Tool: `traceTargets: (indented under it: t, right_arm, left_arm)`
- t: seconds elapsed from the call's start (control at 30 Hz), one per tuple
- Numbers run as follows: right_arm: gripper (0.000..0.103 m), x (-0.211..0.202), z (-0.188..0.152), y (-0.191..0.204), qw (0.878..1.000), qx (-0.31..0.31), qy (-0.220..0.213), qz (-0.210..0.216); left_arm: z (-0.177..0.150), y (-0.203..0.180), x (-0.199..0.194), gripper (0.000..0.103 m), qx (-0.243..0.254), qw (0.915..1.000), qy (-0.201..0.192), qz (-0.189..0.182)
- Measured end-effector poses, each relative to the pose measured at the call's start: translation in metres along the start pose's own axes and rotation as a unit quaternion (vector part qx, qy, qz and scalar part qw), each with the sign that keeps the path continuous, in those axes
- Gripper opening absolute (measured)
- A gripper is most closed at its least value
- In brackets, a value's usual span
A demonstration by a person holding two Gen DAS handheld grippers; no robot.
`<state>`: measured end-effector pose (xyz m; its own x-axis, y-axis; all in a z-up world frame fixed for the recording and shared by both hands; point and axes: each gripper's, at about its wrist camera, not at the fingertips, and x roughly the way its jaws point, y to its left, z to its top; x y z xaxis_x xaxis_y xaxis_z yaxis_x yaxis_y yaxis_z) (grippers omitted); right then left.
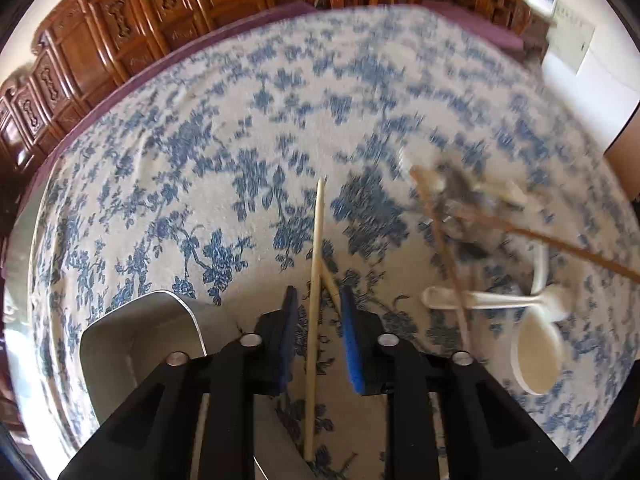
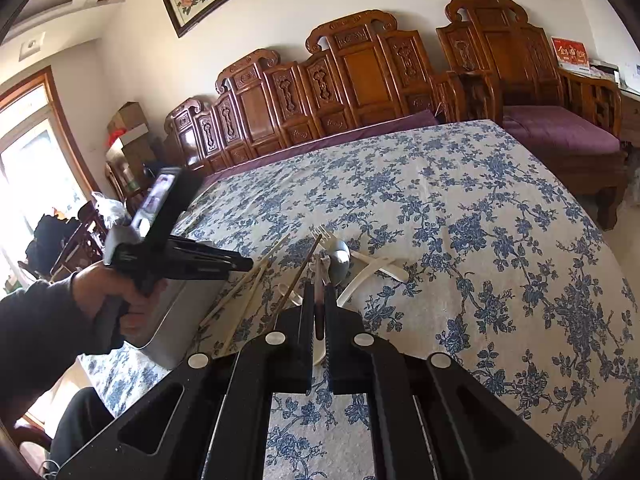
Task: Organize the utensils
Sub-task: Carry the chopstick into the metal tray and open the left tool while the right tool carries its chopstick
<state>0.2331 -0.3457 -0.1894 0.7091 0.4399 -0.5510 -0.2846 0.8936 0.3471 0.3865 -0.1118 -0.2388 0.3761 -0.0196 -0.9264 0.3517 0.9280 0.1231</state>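
My left gripper (image 1: 316, 300) is open above a pair of pale chopsticks (image 1: 316, 280) that lie on the blue-flowered tablecloth between its blue-padded jaws, without touching them. White plastic spoons (image 1: 536, 344) and brown chopsticks (image 1: 448, 252) lie to its right, blurred. My right gripper (image 2: 318, 300) is nearly closed on a dark-handled utensil (image 2: 319, 312), held just above the pile. In the right wrist view a metal spoon (image 2: 340, 260), a fork (image 2: 324, 234), white spoons (image 2: 368, 272), a brown chopstick (image 2: 298, 280) and pale chopsticks (image 2: 248, 284) lie ahead.
A metal tray (image 1: 132, 344) sits at the table's left edge, also in the right wrist view (image 2: 176, 320) beneath my left hand-held gripper (image 2: 240, 265). Carved wooden chairs (image 2: 360, 80) with purple cushions line the far side. The cloth-covered table (image 2: 480, 240) stretches right.
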Motion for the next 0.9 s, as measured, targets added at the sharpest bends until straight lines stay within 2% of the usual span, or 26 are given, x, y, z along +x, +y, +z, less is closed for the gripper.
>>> traceTargets:
  t: [0.23,0.33,0.4,0.57,0.9]
  right_arm:
    - [0.006,0.001,0.002,0.002,1.000,0.003,-0.001,0.007]
    - [0.006,0.001,0.002,0.002,1.000,0.001,-0.001,0.008]
    - [0.006,0.001,0.001,0.002,1.000,0.002,-0.001,0.008]
    - [0.006,0.001,0.001,0.003,1.000,0.000,0.000,0.007]
    - [0.006,0.001,0.001,0.007,1.000,-0.005,-0.005,0.001]
  left_arm:
    - [-0.001,0.001,0.014,0.013,0.012,0.9994,0.028,0.018]
    - [0.000,0.001,0.015,0.013,0.017,0.9992,0.026,0.026]
    - [-0.001,-0.001,0.015,0.004,0.018,0.9992,0.026,0.022]
    - [-0.003,-0.013,0.014,0.004,0.048,0.9980,0.020,0.036]
    - [-0.008,-0.010,-0.029,0.003,0.014,0.9990,-0.039,0.015]
